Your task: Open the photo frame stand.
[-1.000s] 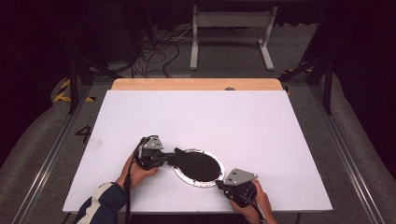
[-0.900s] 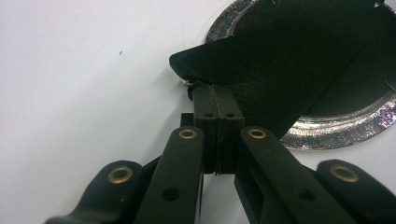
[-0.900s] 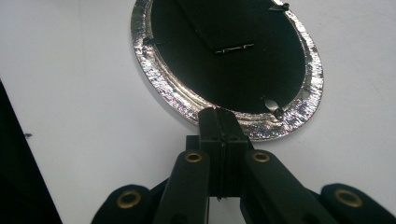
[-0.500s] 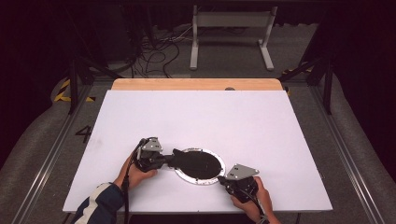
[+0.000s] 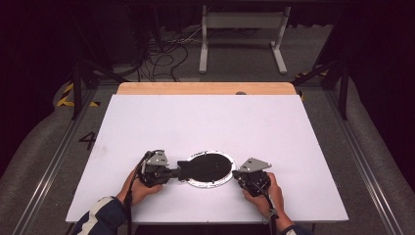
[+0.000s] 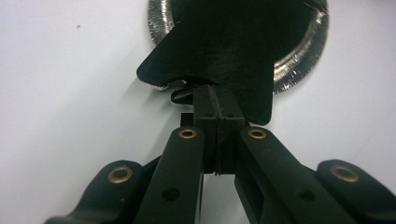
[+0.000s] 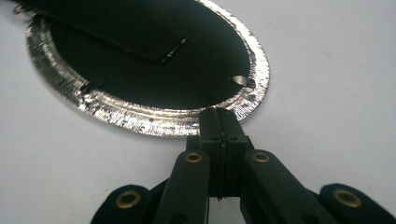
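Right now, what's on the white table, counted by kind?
Foil dish: 1
Black sheet lying in the dish, its tab pinched by the left gripper: 1
Grippers, counting the right gripper at the dish rim: 2
Total: 4

On the white table [image 5: 210,122] lies a round silver plate [image 5: 208,183] with a black sheet [image 5: 205,166] on it. The left gripper [image 5: 173,172] touches the sheet's left end, and the right gripper [image 5: 237,174] is at the plate's right rim.

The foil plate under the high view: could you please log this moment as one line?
scene: foil plate on white table | left hand-held gripper: shut on black flap | right hand-held gripper: shut, tips at plate rim
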### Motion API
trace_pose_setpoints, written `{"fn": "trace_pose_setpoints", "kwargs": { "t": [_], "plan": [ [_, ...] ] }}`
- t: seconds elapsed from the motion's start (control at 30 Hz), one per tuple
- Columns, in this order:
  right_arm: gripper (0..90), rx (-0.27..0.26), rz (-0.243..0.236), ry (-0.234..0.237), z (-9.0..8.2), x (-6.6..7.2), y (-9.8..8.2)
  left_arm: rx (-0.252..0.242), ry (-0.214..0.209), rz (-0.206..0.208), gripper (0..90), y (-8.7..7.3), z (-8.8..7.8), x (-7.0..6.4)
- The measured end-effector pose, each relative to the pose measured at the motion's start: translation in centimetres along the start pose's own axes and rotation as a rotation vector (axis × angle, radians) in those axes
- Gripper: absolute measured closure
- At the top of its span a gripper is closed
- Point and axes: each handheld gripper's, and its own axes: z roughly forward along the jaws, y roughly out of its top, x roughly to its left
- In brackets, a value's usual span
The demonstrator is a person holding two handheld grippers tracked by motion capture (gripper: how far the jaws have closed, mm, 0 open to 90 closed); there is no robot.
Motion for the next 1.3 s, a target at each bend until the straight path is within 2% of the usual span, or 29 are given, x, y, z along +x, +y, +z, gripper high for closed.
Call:
{"fn": "trace_pose_setpoints", "kwargs": {
  "t": [0.23,0.33,0.4,0.5,0.57,0.6,0.67,0.77,0.8,0.83,0.87,0.93,1.03,1.13,1.2,1.23,1.3],
  "plan": [
    [90.0,-0.007,0.034,-0.052,0.9,-1.6,0.6,0.008,0.007,0.031,90.0,0.0,0.1,-1.4],
    [90.0,-0.011,0.036,-0.057,1.1,-1.8,0.7,0.011,0.013,0.039,90.0,0.0,0.1,-1.8],
    [90.0,-0.011,0.033,-0.051,1.0,-1.9,0.6,0.012,0.023,0.055,90.0,0.0,0.1,-2.0],
    [90.0,-0.010,0.038,-0.034,0.7,-1.6,0.4,0.011,-0.010,0.065,89.5,0.0,0.0,-1.8],
    [90.0,-0.010,0.039,-0.020,0.5,-1.4,0.3,0.020,-0.002,0.081,89.8,0.0,-0.1,-1.7],
    [90.0,-0.011,0.036,-0.002,0.3,-1.1,0.1,0.022,0.018,0.087,89.8,0.1,-0.4,-1.5],
    [90.0,-0.014,0.019,0.033,-0.1,-0.3,-0.4,-0.029,0.047,0.057,89.8,0.4,-1.3,-0.7],
    [90.0,-0.010,0.008,0.062,-0.3,0.5,-0.5,-0.085,0.074,0.010,89.1,0.7,-1.6,0.2],
    [90.0,-0.009,0.006,0.064,-0.3,0.7,-0.4,-0.090,0.081,0.002,88.6,0.9,-1.5,0.4],
    [90.0,-0.008,0.007,0.070,-0.3,0.8,-0.4,-0.091,0.108,-0.003,87.4,1.2,-1.0,0.7],
    [90.0,-0.008,0.007,0.070,-0.3,0.8,-0.4,-0.091,0.108,-0.003,85.6,1.2,-1.0,0.7],
    [90.0,-0.003,0.005,0.105,-0.3,0.9,-0.3,-0.071,0.127,0.009,85.1,1.5,-0.2,1.2],
    [90.0,0.000,-0.019,0.103,-0.3,1.4,-0.3,-0.064,0.102,-0.019,85.6,1.5,0.7,1.8],
    [90.0,-0.007,0.004,0.109,-0.3,1.3,-0.3,-0.029,0.089,-0.018,87.8,1.5,1.3,1.8],
    [90.0,-0.011,0.005,0.105,-0.2,1.3,-0.3,-0.033,0.082,-0.023,89.6,1.5,1.3,1.8],
    [90.0,-0.012,-0.008,0.097,-0.1,1.4,-0.3,-0.030,0.064,-0.031,89.6,1.3,1.2,1.8],
    [90.0,-0.015,-0.017,0.079,0.0,1.5,-0.2,-0.024,0.059,-0.021,89.8,1.3,1.1,1.9]
  ]
}}
